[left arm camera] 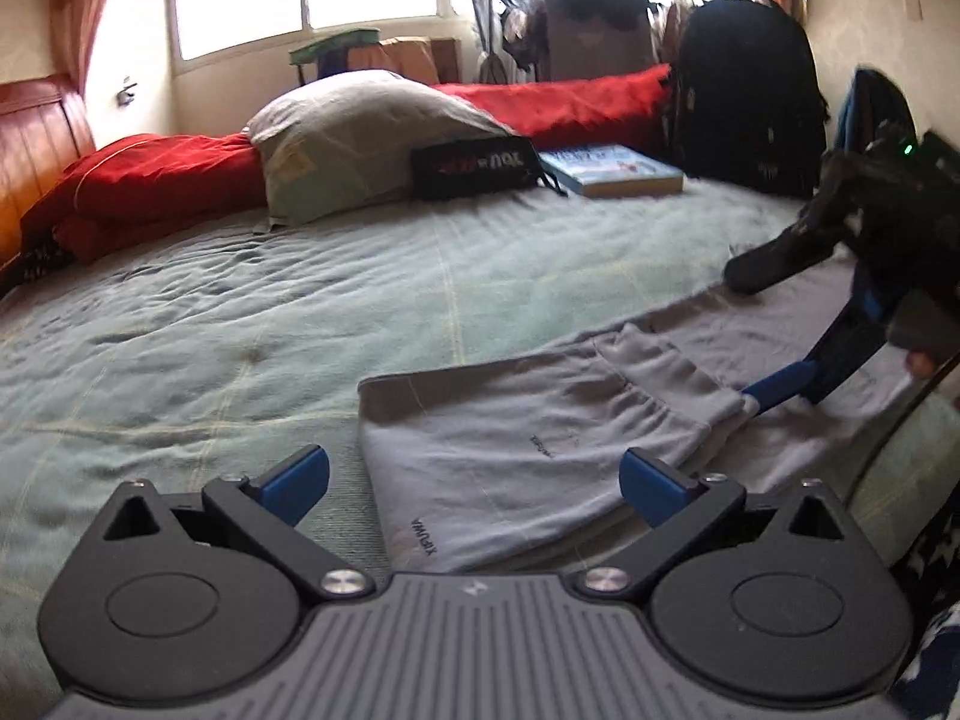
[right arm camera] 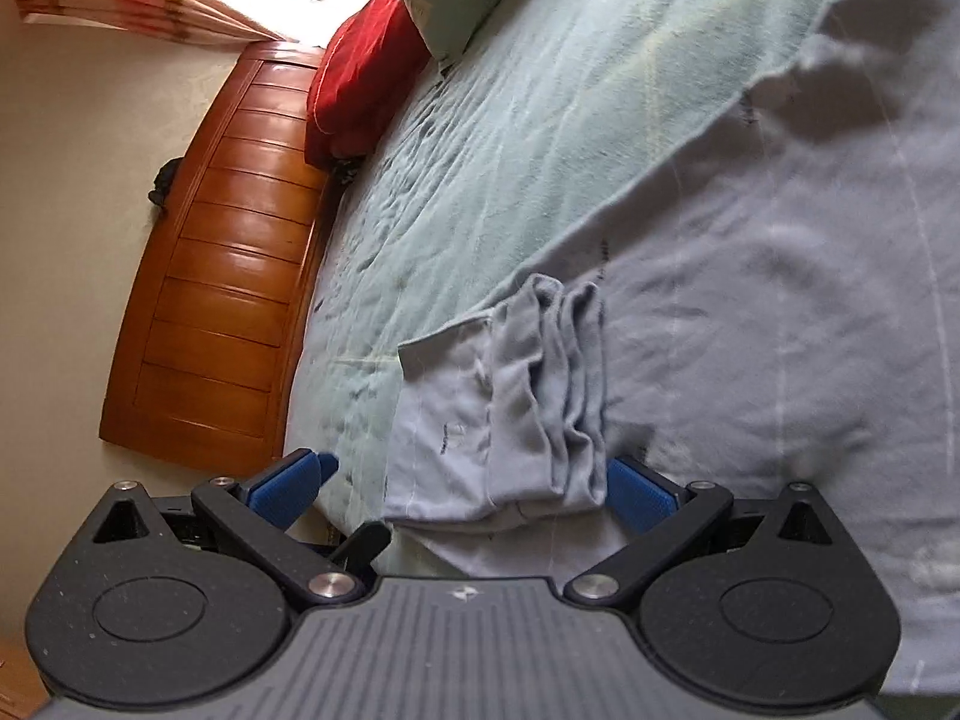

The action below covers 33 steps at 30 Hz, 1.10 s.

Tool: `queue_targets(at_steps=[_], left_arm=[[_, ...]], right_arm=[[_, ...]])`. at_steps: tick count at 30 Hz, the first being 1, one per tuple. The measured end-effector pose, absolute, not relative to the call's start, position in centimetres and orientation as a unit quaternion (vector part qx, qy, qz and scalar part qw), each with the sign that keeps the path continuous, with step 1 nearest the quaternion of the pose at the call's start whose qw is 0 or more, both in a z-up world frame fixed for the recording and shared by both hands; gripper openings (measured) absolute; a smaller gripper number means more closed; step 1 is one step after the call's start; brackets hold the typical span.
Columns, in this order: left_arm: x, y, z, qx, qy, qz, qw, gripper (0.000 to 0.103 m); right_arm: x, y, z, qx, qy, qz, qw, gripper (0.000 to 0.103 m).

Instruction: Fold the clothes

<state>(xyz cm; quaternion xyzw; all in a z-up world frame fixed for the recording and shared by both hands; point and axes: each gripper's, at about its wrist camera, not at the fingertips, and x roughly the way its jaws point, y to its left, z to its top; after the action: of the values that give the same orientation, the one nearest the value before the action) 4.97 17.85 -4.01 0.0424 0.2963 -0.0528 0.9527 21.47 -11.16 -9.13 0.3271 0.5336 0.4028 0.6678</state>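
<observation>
Bedroom scene, seen from my two wrist cameras. A grey garment (left arm camera: 540, 420) lay on the pale green bedspread (left arm camera: 240, 312), near the bed's edge. One end was already turned back over the rest, its bunched hem (right arm camera: 552, 384) resting on top. My left gripper (left arm camera: 474, 480) hovered over the folded edge, fingers spread wide and empty. My right gripper (right arm camera: 462, 489) was spread too, its blue fingers (right arm camera: 636, 489) on either side of that hem, gripping nothing. I judged one fold made; more folding and smoothing remained. A pillow (left arm camera: 360, 132) and book (left arm camera: 612, 168) sat well apart.
</observation>
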Motion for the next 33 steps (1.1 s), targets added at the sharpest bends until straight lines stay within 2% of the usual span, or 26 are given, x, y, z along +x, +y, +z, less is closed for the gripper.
queue_targets(at_steps=[5,10,13,16,18,21,33], left_arm=[[4.2,19.3,-3.5,0.017,0.273,-0.039,0.961,0.102],[3.3,20.6,-3.7,-0.010,0.260,-0.034,0.965,0.102],[3.3,21.4,-4.2,-0.027,0.261,-0.024,0.965,0.102],[2.9,21.8,-4.4,-0.035,0.262,-0.021,0.964,0.102],[2.8,22.0,-4.6,-0.040,0.262,-0.020,0.964,0.102],[2.7,22.0,-4.7,-0.044,0.266,-0.016,0.963,0.102],[3.6,21.4,-4.4,-0.032,0.272,-0.047,0.961,0.102]], right_arm=[[22.2,-9.1,-9.0,0.318,0.538,0.386,0.679,0.103],[20.4,-9.1,-9.6,0.333,0.548,0.411,0.648,0.103],[20.6,-9.3,-10.2,0.331,0.537,0.402,0.663,0.091],[20.9,-10.1,-10.8,0.331,0.534,0.383,0.678,0.057],[20.5,-10.6,-11.0,0.313,0.534,0.365,0.695,0.015],[20.1,-11.1,-11.4,0.321,0.530,0.358,0.698,0.013],[18.0,-10.1,-9.1,0.235,0.499,0.361,0.752,0.012]])
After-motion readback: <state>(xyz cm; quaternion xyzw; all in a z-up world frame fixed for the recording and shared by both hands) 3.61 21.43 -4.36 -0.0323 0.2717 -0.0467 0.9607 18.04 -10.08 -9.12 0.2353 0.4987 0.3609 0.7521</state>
